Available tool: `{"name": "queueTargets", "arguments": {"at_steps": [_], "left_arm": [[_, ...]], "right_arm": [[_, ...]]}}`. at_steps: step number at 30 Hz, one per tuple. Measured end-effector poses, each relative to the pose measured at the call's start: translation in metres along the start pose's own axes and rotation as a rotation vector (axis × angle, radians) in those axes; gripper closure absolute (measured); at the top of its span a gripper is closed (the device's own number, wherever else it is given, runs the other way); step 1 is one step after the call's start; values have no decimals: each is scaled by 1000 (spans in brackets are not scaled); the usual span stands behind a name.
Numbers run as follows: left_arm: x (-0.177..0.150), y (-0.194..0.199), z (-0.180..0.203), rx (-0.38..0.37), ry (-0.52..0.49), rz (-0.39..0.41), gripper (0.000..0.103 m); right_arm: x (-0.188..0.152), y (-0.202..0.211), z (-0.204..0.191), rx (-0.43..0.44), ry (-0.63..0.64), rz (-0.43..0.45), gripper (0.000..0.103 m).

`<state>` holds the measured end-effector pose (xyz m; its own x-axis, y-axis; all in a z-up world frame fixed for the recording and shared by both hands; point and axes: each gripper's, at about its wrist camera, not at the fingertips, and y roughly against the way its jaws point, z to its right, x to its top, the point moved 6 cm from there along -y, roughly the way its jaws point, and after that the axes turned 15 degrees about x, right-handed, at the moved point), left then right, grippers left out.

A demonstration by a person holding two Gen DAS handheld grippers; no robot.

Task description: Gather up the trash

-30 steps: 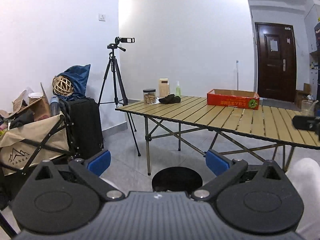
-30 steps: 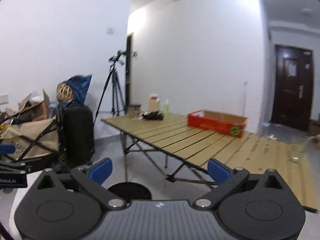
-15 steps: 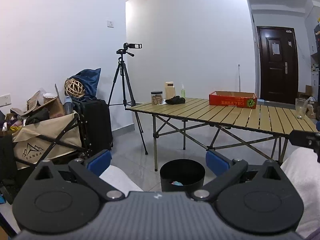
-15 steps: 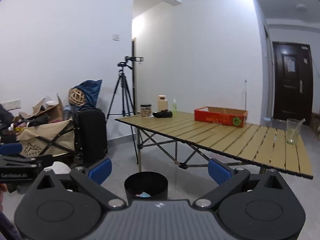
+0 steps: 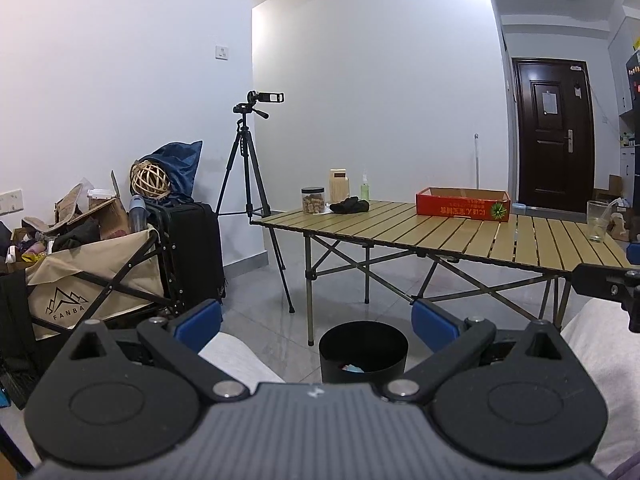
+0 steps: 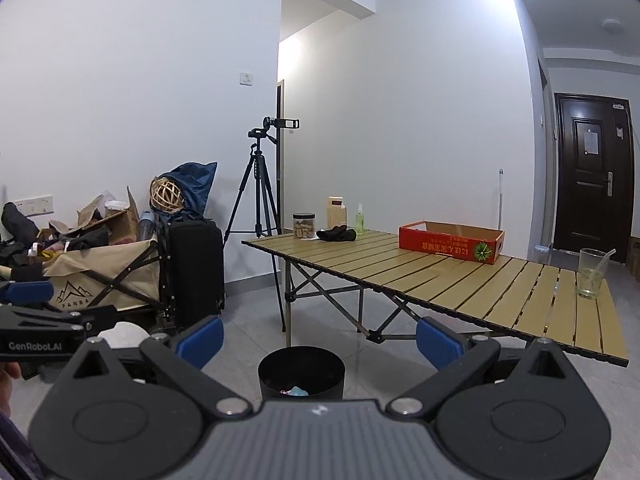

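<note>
A black round trash bin point(image 5: 363, 350) stands on the grey floor in front of the folding table, with bits of coloured trash inside; it also shows in the right wrist view point(image 6: 301, 373). My left gripper point(image 5: 316, 326) is open and empty, held back from and above the bin. My right gripper point(image 6: 318, 340) is open and empty too, at a similar distance. The left gripper shows at the left edge of the right wrist view point(image 6: 36, 320); the right gripper shows at the right edge of the left wrist view point(image 5: 612, 280).
A wooden slat folding table point(image 5: 440, 232) holds a red cardboard box point(image 5: 463, 203), a jar point(image 5: 313, 200), a dark cloth point(image 5: 349, 205), a green bottle and a glass point(image 6: 591, 273). A tripod point(image 5: 252, 184), a black suitcase point(image 5: 192, 252) and a cluttered beige wagon point(image 5: 92, 276) stand at left.
Both grippers have pulled back and away from the table. The bin and more floor have come into view. Both grippers stay open.
</note>
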<state>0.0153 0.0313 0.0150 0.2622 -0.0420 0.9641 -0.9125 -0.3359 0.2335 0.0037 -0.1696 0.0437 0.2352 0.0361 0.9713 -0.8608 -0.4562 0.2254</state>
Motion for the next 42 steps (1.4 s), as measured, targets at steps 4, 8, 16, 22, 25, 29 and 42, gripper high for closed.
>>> {"name": "queueTargets", "arguments": {"at_steps": [4, 8, 16, 22, 25, 29, 42], "left_arm": [[0, -1, -2, -2, 1, 2, 0], [0, 1, -3, -4, 0, 4, 0], [1, 1, -4, -5, 2, 7, 0], [1, 2, -4, -4, 2, 7, 0], [1, 2, -4, -4, 2, 6, 0], [1, 1, -4, -8, 1, 6, 0], [2, 0, -5, -8, 0, 9, 0]], "right_arm": [[0, 0, -1, 6, 7, 0, 0], [0, -1, -2, 10, 14, -5, 0], [-1, -1, -2, 7, 9, -4, 0], [1, -1, 1, 15, 2, -6, 0], [1, -1, 1, 15, 1, -5, 0], [1, -1, 1, 16, 1, -6, 0], [1, -3, 3, 17, -2, -7, 0]]}}
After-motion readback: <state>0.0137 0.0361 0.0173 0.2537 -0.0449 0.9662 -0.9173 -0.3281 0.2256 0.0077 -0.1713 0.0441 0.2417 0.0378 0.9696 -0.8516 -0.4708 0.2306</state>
